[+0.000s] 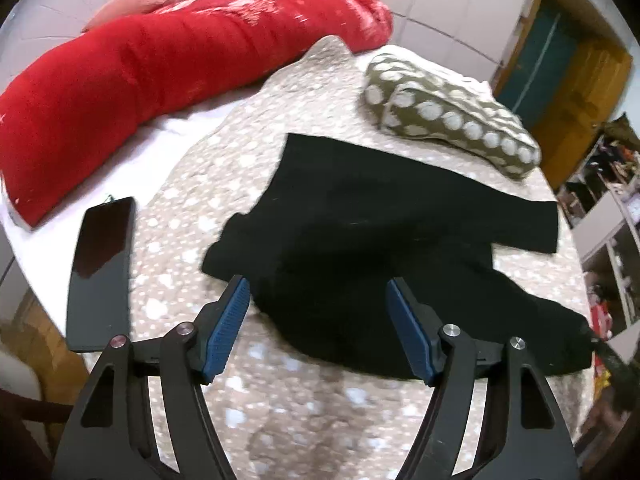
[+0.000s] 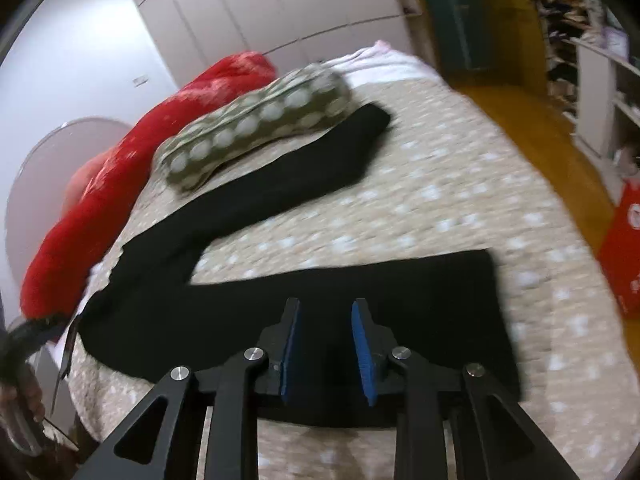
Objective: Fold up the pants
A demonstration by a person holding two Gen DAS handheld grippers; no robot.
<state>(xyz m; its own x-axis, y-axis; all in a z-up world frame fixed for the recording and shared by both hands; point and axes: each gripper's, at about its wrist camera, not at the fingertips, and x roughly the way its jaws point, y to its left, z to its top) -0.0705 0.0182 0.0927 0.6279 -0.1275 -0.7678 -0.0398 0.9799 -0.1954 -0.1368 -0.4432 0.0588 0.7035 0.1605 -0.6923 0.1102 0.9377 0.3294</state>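
Pants (image 1: 360, 240) spread on bedspread (image 1: 180, 208); left gripper (image 1: 318, 292) fingers wide apart, right gripper (image 2: 326, 312) fingers apart, both empty above the fabric.

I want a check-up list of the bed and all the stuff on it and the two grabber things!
Surface: bed with a beige spotted cover.
Job's things: black pants spread flat, legs apart, not yet folded.
Clutter: red pillow, green dotted cushion beside one leg, dark phone.
Grippers: left gripper open above the pants; right gripper open over the other leg, holding nothing.
Cables: nothing seen.
Surroundings: white wardrobes, wooden floor, cluttered shelves.
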